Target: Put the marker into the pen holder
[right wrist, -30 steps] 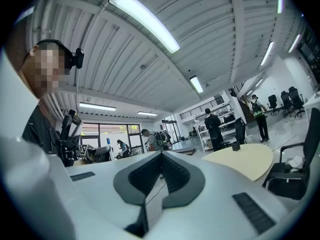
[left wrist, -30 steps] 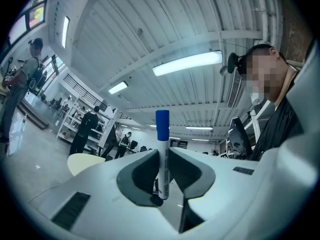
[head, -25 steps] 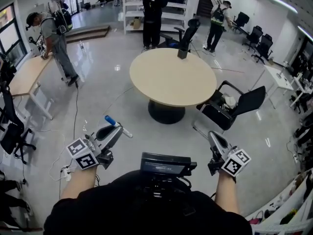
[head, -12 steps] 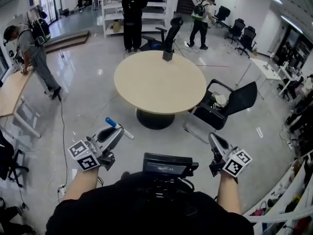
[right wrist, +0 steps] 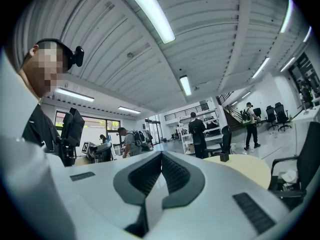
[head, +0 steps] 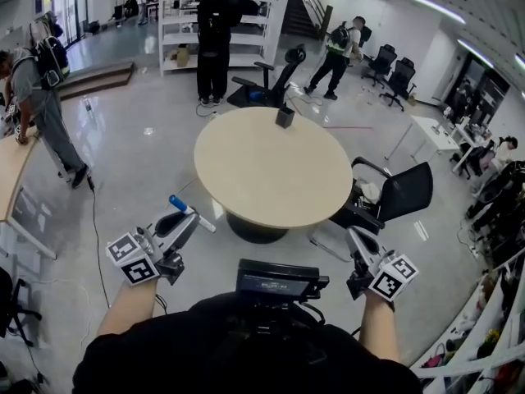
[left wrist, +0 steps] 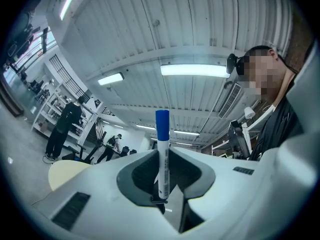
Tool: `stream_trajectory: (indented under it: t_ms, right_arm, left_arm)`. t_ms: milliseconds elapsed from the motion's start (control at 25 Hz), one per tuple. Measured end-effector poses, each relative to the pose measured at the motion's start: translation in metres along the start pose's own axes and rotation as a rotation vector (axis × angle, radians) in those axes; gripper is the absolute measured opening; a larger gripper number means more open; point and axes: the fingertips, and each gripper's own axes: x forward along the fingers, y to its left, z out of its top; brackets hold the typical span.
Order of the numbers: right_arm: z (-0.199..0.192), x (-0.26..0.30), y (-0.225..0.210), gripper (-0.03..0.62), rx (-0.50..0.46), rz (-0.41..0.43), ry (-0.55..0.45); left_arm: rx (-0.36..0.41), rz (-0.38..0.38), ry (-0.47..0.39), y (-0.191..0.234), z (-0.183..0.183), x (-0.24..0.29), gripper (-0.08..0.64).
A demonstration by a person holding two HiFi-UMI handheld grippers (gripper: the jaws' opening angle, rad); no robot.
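A white marker with a blue cap (head: pixel 190 213) lies crosswise in my left gripper (head: pixel 189 217), which is shut on it at the lower left of the head view. In the left gripper view the marker (left wrist: pixel 162 166) stands upright between the jaws, cap on top. The pen holder (head: pixel 285 117), a small dark box, stands on the far side of the round beige table (head: pixel 262 179); it also shows in the right gripper view as the pen holder (right wrist: pixel 224 156). My right gripper (head: pixel 354 236) is at the lower right, jaws together and empty (right wrist: pixel 161 158).
A black office chair (head: pixel 394 197) stands at the table's right edge and another chair (head: pixel 267 89) beyond the table. A person in black (head: pixel 213 35) stands by shelves; other people (head: pixel 37 89) stand at left and back. A cable (head: pixel 94 220) runs over the floor.
The table has come closer and lower in the head view. Both grippers keep their pose and their place in the picture; the marker stays in the left jaws.
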Motion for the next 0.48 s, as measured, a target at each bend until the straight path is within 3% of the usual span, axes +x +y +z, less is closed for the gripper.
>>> stream_trajectory:
  t_ms: [240, 480]
  right_arm:
    - [-0.004, 0.05, -0.01, 0.005, -0.005, -0.005, 0.024]
    - [-0.012, 0.085, -0.06, 0.005, 0.023, 0.009, 0.027]
  left_arm:
    - [-0.024, 0.012, -0.002, 0.054, 0.002, -0.003, 0.063]
    - [-0.03, 0.042, 0.019, 0.093, -0.011, 0.028, 0.063]
